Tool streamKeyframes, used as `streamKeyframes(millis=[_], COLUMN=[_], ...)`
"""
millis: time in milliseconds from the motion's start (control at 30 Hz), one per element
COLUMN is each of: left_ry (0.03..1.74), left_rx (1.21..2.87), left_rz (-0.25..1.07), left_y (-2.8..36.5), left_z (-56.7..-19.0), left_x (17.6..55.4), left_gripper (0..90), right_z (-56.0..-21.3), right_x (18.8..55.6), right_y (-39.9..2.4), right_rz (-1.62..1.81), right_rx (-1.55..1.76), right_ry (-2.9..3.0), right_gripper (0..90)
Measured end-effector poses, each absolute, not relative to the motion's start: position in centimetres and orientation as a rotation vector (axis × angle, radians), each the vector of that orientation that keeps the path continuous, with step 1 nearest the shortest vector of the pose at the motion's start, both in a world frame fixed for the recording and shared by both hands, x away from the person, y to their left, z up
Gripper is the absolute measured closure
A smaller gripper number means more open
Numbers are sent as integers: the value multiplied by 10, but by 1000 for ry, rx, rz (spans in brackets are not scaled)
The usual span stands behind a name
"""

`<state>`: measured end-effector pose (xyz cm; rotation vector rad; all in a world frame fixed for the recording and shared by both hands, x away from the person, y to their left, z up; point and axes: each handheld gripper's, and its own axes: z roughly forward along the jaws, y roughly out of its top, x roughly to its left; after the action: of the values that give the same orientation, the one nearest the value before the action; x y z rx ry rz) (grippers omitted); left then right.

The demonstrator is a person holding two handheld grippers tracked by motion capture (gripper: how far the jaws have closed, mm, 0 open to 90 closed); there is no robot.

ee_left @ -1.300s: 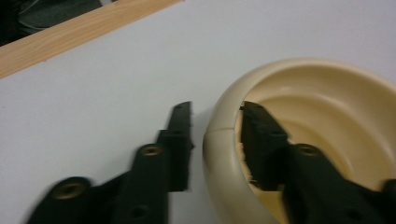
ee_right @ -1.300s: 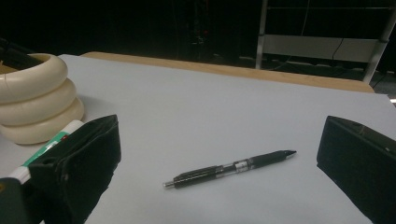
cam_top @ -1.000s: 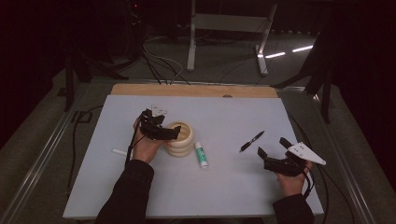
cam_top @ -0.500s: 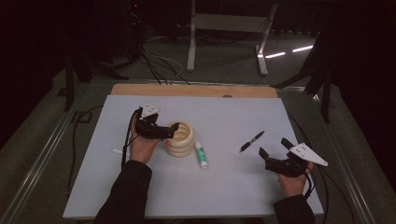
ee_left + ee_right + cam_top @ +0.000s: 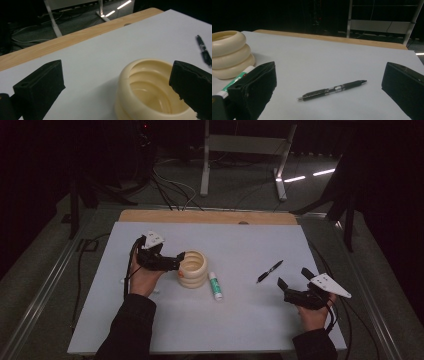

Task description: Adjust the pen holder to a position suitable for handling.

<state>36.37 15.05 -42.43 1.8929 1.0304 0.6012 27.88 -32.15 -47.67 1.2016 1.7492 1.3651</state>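
— on the table, what stands biggest?
— a cream ribbed holder, upright near the middle; the left tool hangs at its rim, jaws spread, one over the opening (nothing pinched).
— and the right tool?
— near the right edge, jaws spread wide, off the surface.
— smaller bits?
— a glue stick lying just beside the holder, then a black pen lying between it and the right tool.

One cream ribbed holder, one black pen, one white-and-green tube, two grippers.
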Motion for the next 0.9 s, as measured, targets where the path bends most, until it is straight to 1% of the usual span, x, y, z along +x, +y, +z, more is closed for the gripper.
streamKeyframes(millis=[233, 333, 900], left_ry=[1039, 1035, 1103], left_rx=[1905, 1915, 1888], left_rz=[607, 633, 694], left_y=[157, 162, 185], left_z=[-425, -426, -427], left_x=[360, 358, 350], left_gripper=[2, 2, 2], right_z=[-477, -477, -477], right_x=[279, 280, 280], right_y=[-321, -320, -320], right_rz=[1365, 1362, 1363], right_rx=[1201, 1199, 1203], right_ry=[1751, 1754, 1753], right_gripper=[0, 0, 0])
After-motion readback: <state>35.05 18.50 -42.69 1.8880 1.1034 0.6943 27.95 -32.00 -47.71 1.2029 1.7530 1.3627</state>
